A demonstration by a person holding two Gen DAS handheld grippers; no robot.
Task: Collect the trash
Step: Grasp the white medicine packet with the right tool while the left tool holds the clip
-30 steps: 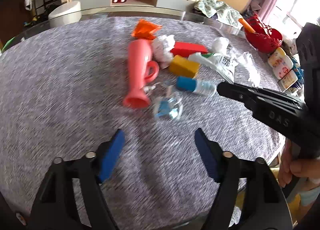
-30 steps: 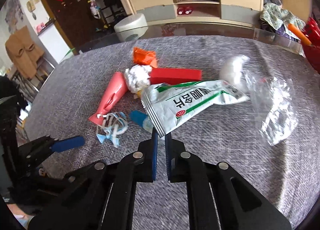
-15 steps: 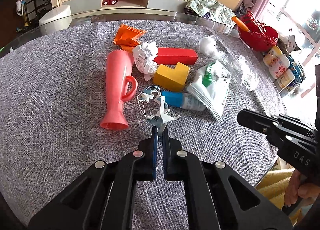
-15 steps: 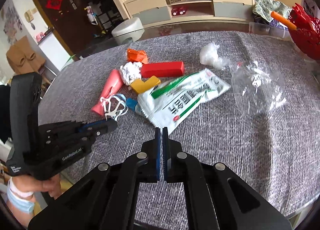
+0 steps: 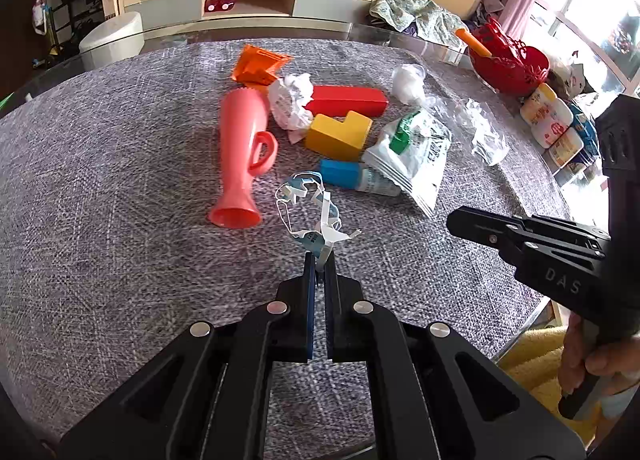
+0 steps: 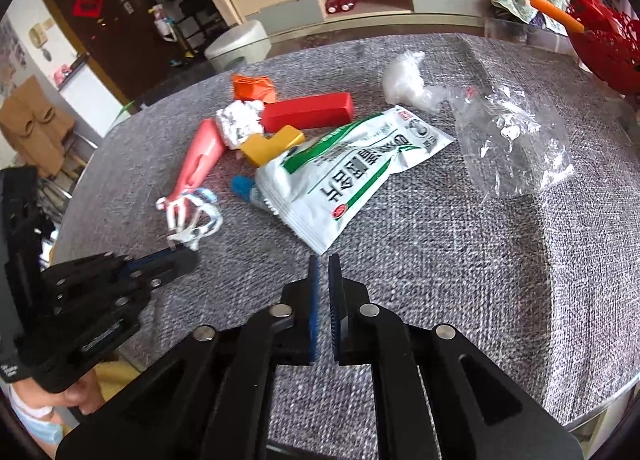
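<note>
A pink cup [image 5: 244, 155] is seen on its side at the left of the pile, w/ its open end toward the camera. Next to it, a bit to the right, the mask [image 5: 310, 207] is found, a crumpled blue and white thing w/ loose loops. Its near end is pinched between the left gripper [image 5: 319, 260], whose jaws are closed on it. The rest of the mask trails away from the tips, up and to the left, toward the cup. So the mask's long line runs straight out from the left gripper, and a lift up and back is prob. what is needed.

Further right, the green and white bag [image 6: 352, 175] is laid flat on the gray cloth [image 6: 500, 280]. Its near corner is pointed at the right gripper [image 6: 323, 260], just ahead of the tips. That gripper is nearly closed w/ nothing held. It is the nearer one for the bag.
</note>
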